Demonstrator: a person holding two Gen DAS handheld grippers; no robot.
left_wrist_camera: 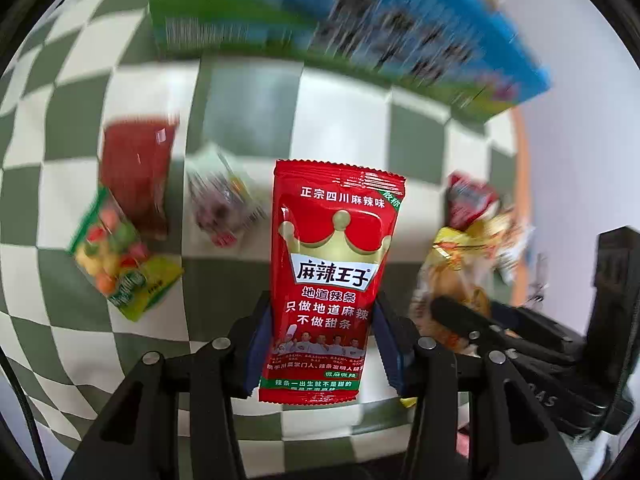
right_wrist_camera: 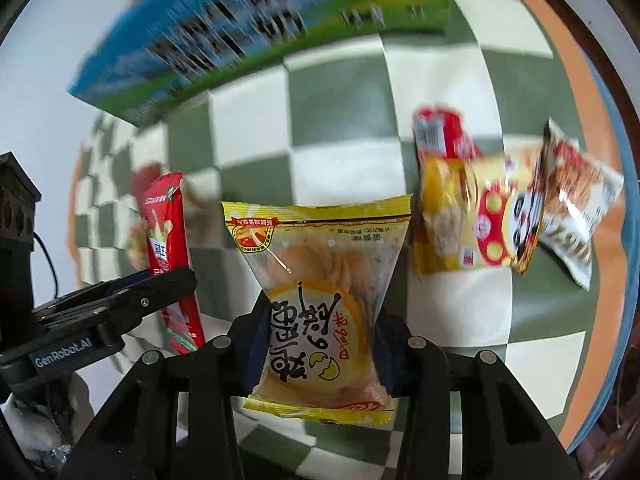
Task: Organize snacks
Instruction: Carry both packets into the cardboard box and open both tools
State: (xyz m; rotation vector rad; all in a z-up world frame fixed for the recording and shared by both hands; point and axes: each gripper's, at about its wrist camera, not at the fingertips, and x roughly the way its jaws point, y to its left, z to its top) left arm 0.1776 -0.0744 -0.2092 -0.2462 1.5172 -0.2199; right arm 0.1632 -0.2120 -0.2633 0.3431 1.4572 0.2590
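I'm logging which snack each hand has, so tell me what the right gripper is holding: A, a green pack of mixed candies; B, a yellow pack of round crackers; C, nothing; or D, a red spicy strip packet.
B: the right wrist view shows the yellow cracker pack pinched between the right gripper fingers, while the red spicy strip packet sits in the left gripper.

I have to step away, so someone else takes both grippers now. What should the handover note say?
Left gripper: shut on the red spicy-strip packet, lifted.
Right gripper: shut on the yellow egg-cracker packet, lifted.
The blue-green carton stands at the far edge of the checkered cloth.
Left: loose snacks on the cloth, a green candy bag and a yellow-and-red packet among them.
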